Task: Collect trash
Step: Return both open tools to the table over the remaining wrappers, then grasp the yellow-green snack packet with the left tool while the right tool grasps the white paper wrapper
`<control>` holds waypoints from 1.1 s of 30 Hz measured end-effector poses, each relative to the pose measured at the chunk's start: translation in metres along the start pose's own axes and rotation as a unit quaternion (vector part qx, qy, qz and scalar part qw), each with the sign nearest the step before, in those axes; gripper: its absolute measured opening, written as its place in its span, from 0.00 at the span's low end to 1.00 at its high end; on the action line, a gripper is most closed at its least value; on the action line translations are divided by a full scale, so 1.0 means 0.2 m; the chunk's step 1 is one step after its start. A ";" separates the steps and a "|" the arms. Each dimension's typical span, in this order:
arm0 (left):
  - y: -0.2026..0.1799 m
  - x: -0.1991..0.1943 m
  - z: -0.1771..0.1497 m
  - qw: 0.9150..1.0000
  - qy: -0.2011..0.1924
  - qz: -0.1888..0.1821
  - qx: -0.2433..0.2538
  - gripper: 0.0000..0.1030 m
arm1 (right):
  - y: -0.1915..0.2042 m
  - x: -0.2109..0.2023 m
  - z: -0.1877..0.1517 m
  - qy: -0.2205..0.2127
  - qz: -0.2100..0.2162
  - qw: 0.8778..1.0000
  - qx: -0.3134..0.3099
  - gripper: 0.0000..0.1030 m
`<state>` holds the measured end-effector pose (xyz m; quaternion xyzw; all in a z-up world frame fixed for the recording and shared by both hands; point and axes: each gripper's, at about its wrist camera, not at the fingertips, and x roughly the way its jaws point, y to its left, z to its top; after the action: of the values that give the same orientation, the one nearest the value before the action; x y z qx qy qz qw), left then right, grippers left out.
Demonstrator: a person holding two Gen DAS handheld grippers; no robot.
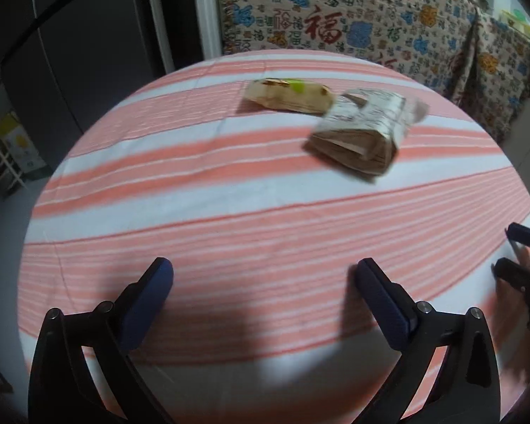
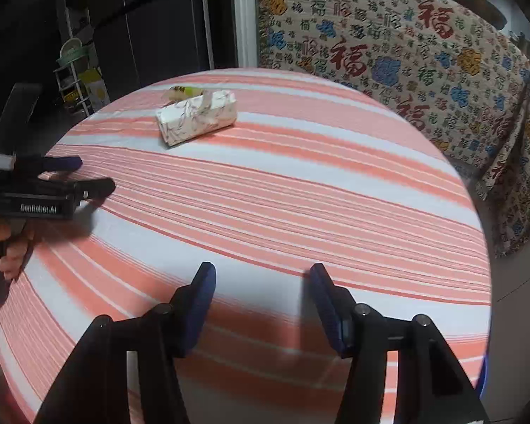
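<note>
While both grippers hover over the near half of the round striped table (image 1: 229, 183), the trash lies at its far side, well apart from either. Working left to right: the left gripper (image 1: 261, 275) has its jaws spread very wide with only cloth between them — nothing held. Ahead of it lie a tan snack wrapper (image 1: 289, 93) and, just beside it to the right, a printed tissue pack (image 1: 364, 130). The right gripper (image 2: 263, 279) stands about half open, also empty. The wrapper looks like the piece to collect; the tissue pack may not be trash at all. To take it well, I would bring the left gripper in low, straddle the wrapper across its narrow width, and close only once both pads bracket it — flat film slips away if pinched from above.
</note>
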<state>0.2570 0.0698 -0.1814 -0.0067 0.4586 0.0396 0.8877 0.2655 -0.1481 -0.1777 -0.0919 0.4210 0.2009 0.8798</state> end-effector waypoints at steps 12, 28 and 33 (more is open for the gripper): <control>0.04 -0.02 -0.04 1.000 0.000 -0.002 0.001 1.00 | 0.19 0.09 0.14 -0.004 -0.020 1.000 0.005 0.60; 0.29 -0.02 -0.03 0.998 0.004 0.041 -0.051 1.00 | 0.41 0.27 0.54 -0.048 0.060 0.985 0.152 0.67; 0.29 -0.02 -0.03 0.997 0.003 0.043 -0.058 1.00 | 0.23 0.26 0.50 -0.047 -0.048 0.986 0.150 0.47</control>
<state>0.2453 0.1263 -0.1804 -0.0388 0.4583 0.1044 0.8818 0.3457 -0.0581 -0.1553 0.0305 0.3993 0.0974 0.9111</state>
